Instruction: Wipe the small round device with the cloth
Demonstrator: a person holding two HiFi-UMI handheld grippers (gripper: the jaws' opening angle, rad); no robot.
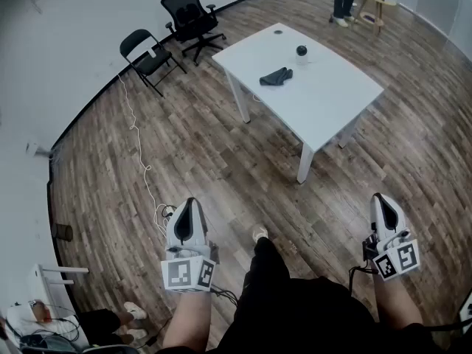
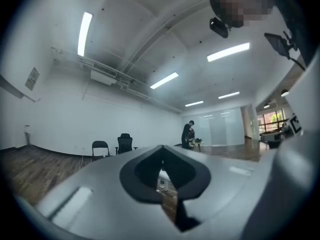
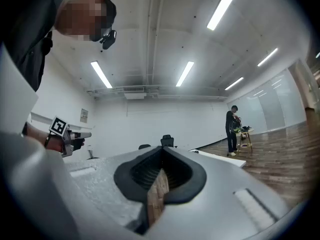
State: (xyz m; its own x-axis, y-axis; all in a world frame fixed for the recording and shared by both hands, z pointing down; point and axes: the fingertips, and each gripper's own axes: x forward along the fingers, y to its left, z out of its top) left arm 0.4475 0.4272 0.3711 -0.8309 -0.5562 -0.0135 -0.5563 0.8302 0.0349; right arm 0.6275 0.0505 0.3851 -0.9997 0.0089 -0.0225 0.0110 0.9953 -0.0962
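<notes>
left tool, right tool closed.

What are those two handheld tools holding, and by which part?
Nothing. The left gripper and right gripper are both shut and empty; the cloth and small round device lie on the table ahead.

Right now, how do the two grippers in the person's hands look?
The left gripper and right gripper are alike: pale grey shells that taper to a point, with black lining on the fingers. Each carries a cube of black-and-white square markers. A black cable hangs from the right one. The person wears black clothes; no sleeves reach the wrists.
</notes>
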